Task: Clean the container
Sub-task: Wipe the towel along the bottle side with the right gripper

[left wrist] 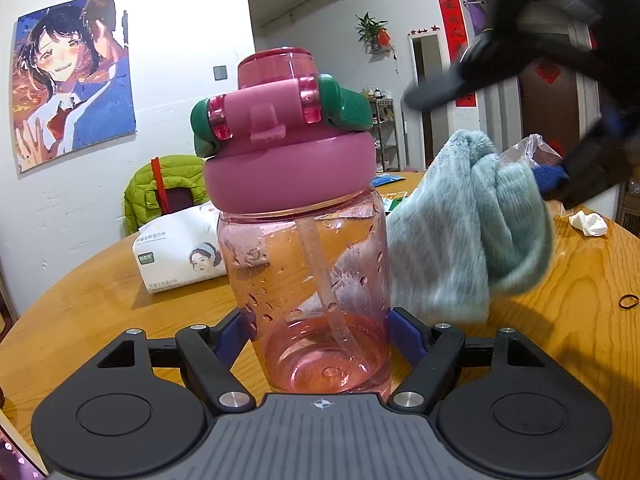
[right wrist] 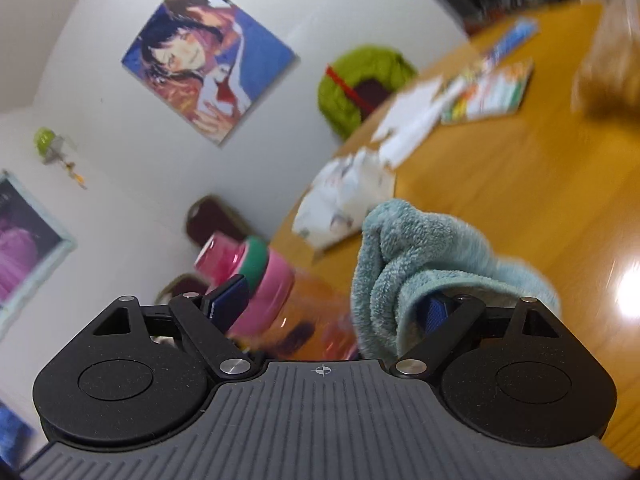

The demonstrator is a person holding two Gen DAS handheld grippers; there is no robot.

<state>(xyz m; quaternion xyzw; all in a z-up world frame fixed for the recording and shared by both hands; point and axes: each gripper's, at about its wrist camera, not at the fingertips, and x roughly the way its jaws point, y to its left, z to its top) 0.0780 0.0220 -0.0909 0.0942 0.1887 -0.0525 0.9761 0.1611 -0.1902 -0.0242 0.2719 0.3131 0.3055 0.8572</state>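
A pink see-through bottle point(left wrist: 308, 276) with a pink lid, green handle and inner straw stands upright on the wooden table point(left wrist: 100, 292). My left gripper point(left wrist: 320, 334) is shut on its lower body, one blue finger on each side. My right gripper point(left wrist: 560, 172) comes in from the upper right with a fluffy teal cloth point(left wrist: 460, 232) hanging against the bottle's right side. In the right wrist view the jaws stand wide apart: the cloth point(right wrist: 420, 264) is draped over the right finger, the left finger point(right wrist: 228, 300) is bare, and the bottle point(right wrist: 280, 300) lies between them.
A white tissue pack point(left wrist: 180, 256) lies behind the bottle. A crumpled tissue point(left wrist: 588, 222), a black hair band point(left wrist: 628, 301) and a clear plastic bag point(left wrist: 528, 152) lie at the right. Booklets point(right wrist: 488, 92) lie farther back. A chair with a green jacket point(left wrist: 160, 188) stands at the table's far edge.
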